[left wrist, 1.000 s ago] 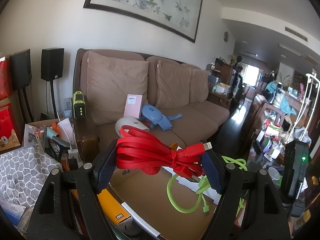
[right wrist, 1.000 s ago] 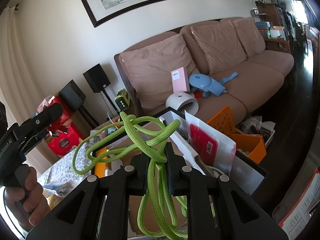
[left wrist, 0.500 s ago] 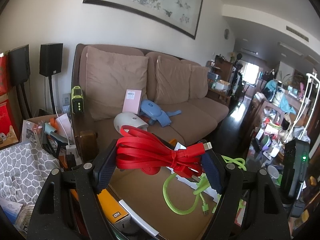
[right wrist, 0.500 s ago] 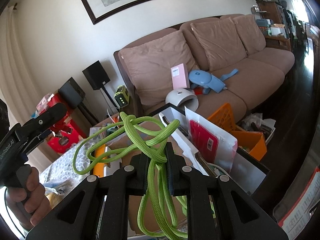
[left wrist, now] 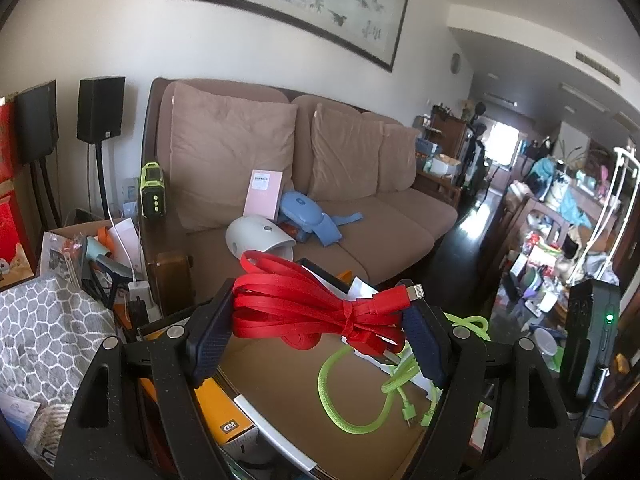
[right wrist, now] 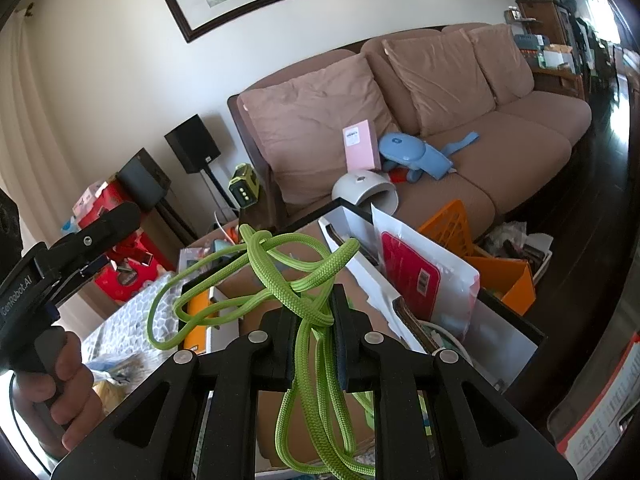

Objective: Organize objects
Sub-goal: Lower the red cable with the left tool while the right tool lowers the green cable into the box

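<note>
A bundled red flat cable (left wrist: pixel 308 304) with a white-tipped plug is clamped across my left gripper (left wrist: pixel 316 332), whose blue pads press on both ends of the bundle above a cardboard surface (left wrist: pixel 280 376). A braided green cable (right wrist: pixel 296 276) loops up out of my right gripper (right wrist: pixel 314 328), which is shut on its strands. The green cable's lower end (left wrist: pixel 360 404) hangs down onto the cardboard in the left wrist view. A hand (right wrist: pixel 68 392) holding the left gripper's handle shows at the lower left of the right wrist view.
A brown sofa (left wrist: pixel 360 216) behind holds a pink box (left wrist: pixel 264 190), a white dome-shaped device (left wrist: pixel 256 236) and a blue device (left wrist: pixel 308 216). An orange crate (right wrist: pixel 476 248), a white bag with a red label (right wrist: pixel 420 276), black speakers (left wrist: pixel 100 110) and a patterned grey cloth (left wrist: pixel 44 328) surround the box.
The left wrist view has shifted slightly, with the sofa items drifting left. Both grips are unchanged.
</note>
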Demonstrator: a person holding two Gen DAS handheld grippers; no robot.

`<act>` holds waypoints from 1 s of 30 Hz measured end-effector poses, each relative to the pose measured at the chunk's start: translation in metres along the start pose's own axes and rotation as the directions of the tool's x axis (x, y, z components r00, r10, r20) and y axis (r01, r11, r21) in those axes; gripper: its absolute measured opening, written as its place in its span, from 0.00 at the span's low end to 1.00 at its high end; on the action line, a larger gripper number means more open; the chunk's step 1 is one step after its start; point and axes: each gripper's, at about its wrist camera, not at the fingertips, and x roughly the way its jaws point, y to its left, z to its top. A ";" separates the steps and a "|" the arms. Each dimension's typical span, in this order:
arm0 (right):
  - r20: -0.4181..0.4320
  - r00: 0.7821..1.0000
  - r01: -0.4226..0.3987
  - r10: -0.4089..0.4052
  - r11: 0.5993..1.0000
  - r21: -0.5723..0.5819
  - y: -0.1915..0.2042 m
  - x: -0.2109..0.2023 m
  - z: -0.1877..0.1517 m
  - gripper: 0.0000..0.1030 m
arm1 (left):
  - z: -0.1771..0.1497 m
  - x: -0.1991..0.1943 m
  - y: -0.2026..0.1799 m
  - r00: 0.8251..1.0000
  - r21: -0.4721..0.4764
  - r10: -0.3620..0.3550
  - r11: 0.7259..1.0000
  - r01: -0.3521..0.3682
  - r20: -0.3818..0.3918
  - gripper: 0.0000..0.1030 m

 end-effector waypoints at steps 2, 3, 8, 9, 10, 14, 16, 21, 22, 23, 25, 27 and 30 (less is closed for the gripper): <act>-0.005 1.000 0.002 -0.002 1.000 0.003 -0.001 0.001 -0.001 0.14 | -0.001 0.002 0.000 1.000 -0.002 -0.002 1.000 0.002 -0.005 0.73; -0.007 1.000 0.002 -0.002 1.000 0.004 -0.001 0.001 -0.001 0.14 | -0.001 0.002 -0.001 1.000 -0.002 -0.003 1.000 0.003 -0.009 0.73; -0.014 1.000 0.003 -0.003 1.000 0.004 -0.002 0.003 -0.002 0.14 | -0.005 0.008 -0.002 1.000 -0.002 -0.007 1.000 0.007 -0.023 0.73; -0.015 1.000 0.005 -0.005 1.000 0.005 -0.003 0.003 -0.002 0.14 | -0.005 0.008 -0.003 1.000 -0.002 -0.008 1.000 0.008 -0.027 0.73; -0.017 1.000 0.008 -0.008 1.000 0.006 -0.003 0.003 -0.003 0.14 | -0.005 0.009 -0.002 1.000 -0.001 -0.009 1.000 0.009 -0.029 0.73; -0.025 1.000 0.013 -0.012 1.000 0.014 -0.006 0.005 -0.003 0.14 | -0.007 0.012 -0.003 0.999 -0.002 -0.013 1.000 0.013 -0.040 0.73; -0.028 0.999 0.016 -0.015 1.000 0.016 -0.007 0.006 -0.003 0.14 | -0.008 0.013 -0.004 0.999 -0.003 -0.016 1.000 0.016 -0.047 0.73; -0.034 0.999 0.019 -0.019 1.000 0.021 -0.008 0.007 -0.004 0.14 | -0.009 0.017 -0.004 0.998 -0.005 -0.019 1.000 0.019 -0.063 0.73; -0.035 0.999 0.020 -0.020 1.000 0.021 -0.009 0.007 -0.004 0.14 | -0.009 0.018 -0.003 0.998 -0.007 -0.017 1.000 0.017 -0.065 0.73; -0.036 0.999 0.021 -0.021 1.000 0.022 -0.009 0.007 -0.004 0.14 | -0.010 0.019 -0.003 0.998 -0.009 -0.017 1.000 0.016 -0.068 0.73; -0.037 0.999 0.021 -0.020 1.000 0.022 -0.009 0.007 -0.004 0.14 | -0.010 0.020 -0.002 0.997 -0.012 -0.018 1.000 0.017 -0.074 0.73; -0.040 0.999 0.022 -0.021 1.000 0.021 -0.009 0.008 -0.005 0.14 | -0.010 0.021 0.000 0.997 -0.016 -0.019 1.000 0.018 -0.079 0.73; -0.048 0.999 0.023 -0.022 1.000 0.020 -0.008 0.011 -0.006 0.14 | -0.011 0.023 0.000 0.996 -0.017 -0.020 1.000 0.019 -0.087 0.73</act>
